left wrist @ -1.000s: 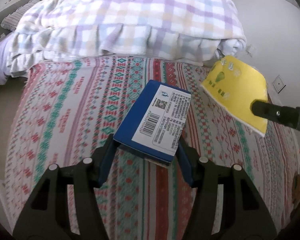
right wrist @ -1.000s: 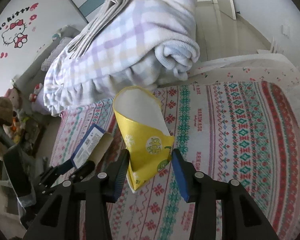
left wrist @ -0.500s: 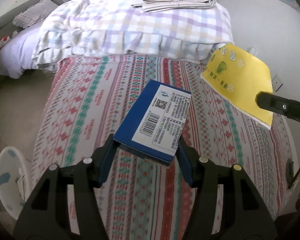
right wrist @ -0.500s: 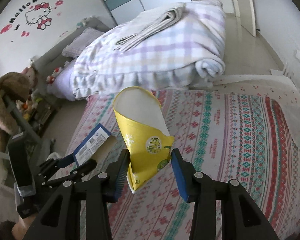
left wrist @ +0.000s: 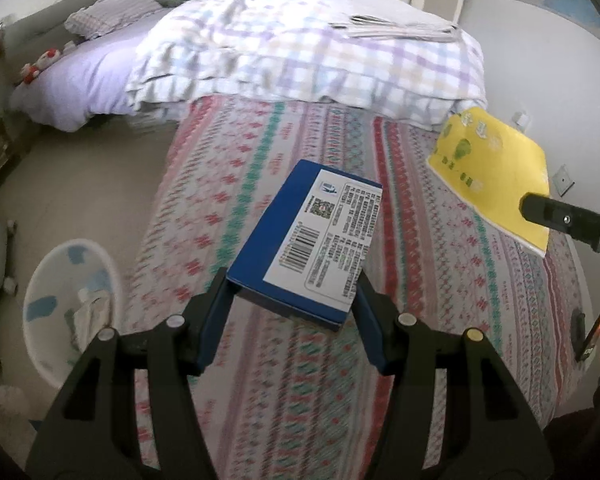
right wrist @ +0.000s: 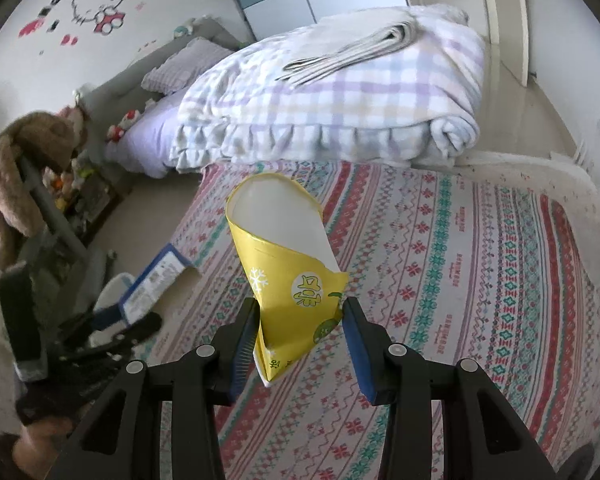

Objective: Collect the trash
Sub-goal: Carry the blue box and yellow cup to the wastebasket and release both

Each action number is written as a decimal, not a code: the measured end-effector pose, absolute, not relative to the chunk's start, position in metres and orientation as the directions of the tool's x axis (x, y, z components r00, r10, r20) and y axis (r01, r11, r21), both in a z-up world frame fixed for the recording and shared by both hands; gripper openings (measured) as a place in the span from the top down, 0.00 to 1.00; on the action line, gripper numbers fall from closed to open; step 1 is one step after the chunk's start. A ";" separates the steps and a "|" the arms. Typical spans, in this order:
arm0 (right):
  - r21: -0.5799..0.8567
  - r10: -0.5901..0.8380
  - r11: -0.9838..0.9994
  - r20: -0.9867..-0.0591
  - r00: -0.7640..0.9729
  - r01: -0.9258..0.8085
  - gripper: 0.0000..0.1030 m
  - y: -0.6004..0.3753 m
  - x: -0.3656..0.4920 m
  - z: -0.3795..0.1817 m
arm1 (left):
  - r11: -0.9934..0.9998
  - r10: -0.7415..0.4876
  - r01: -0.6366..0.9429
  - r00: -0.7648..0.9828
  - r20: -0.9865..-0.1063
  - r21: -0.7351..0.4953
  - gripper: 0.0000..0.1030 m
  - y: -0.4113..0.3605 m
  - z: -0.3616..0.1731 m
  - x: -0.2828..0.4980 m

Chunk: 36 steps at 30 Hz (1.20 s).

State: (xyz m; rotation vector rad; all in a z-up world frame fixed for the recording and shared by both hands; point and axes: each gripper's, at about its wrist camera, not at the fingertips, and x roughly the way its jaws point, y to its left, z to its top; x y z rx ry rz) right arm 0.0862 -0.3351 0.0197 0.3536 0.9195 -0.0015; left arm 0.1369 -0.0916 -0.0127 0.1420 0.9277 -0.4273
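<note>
Here, both pieces of trash are already picked up and held in the air above a patterned bedspread (left wrist: 300, 400). The left gripper (left wrist: 294, 304) pinches a flat blue box (left wrist: 312, 240) by its near end. The right gripper (right wrist: 300, 320) pinches a crumpled yellow paper bag (right wrist: 288, 272) (its open mouth points away). A white waste bin (left wrist: 70, 308) with scraps inside stands on the floor beside the bed, to the left. The carrying step appears under way; next, each item likely needs moving over the bin, then releasing.
</note>
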 end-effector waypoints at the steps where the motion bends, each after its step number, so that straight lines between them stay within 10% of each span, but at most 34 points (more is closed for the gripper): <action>1: 0.294 0.150 0.945 -0.779 0.609 0.143 0.58 -0.331 0.087 0.020 | 0.913 -0.290 0.403 0.531 -0.796 -0.063 0.42 -0.082 -0.010 0.137; 36: 0.275 0.331 0.944 -0.780 0.531 -0.184 0.57 -0.130 0.143 0.008 | 0.998 -0.058 0.038 0.590 -0.805 -0.044 0.37 0.129 -0.023 0.163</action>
